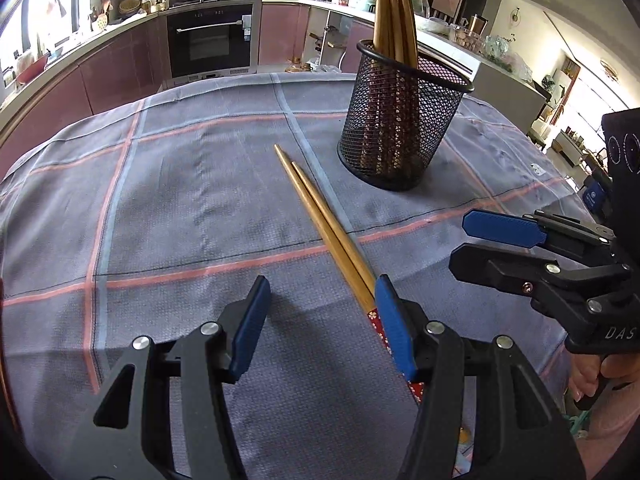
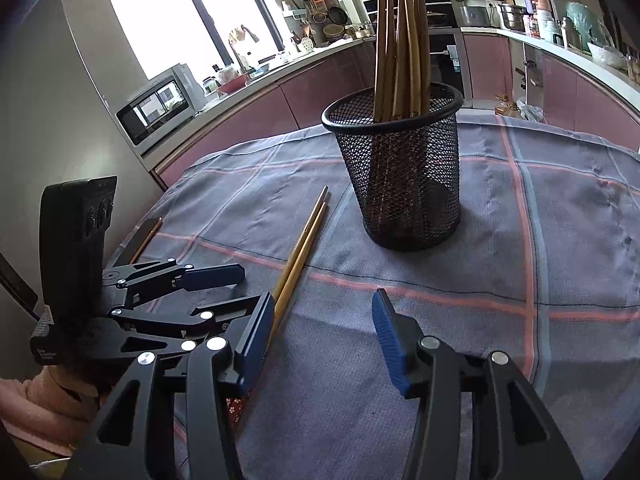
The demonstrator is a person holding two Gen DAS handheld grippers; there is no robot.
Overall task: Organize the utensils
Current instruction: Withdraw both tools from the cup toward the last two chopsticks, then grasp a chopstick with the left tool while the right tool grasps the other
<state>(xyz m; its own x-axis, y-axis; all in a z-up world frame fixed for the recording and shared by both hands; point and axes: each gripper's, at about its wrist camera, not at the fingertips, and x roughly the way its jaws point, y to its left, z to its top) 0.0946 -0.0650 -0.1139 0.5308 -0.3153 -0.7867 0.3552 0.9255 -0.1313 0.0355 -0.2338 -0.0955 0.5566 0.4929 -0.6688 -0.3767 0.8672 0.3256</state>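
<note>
checked cloth (image 1: pixel 180 200): chopstick pair (image 1: pixel 320 220) beside mesh holder (image 1: pixel 400 120); left gripper (image 1: pixel 320 320), right gripper (image 2: pixel 324 332) jaws released

Left gripper (image 1: pixel 320 312), lower centre, jaws apart over a plaid tablecloth (image 1: pixel 180 208). A pair of chopsticks (image 1: pixel 320 220) lies diagonally at centre, its patterned end passing under the right-hand pad (image 1: pixel 394 332). A black mesh holder (image 1: pixel 400 120), upper right, contains upright chopsticks (image 1: pixel 394 12). The right gripper (image 1: pixel 460 244) enters at the right edge, jaws apart.
</note>
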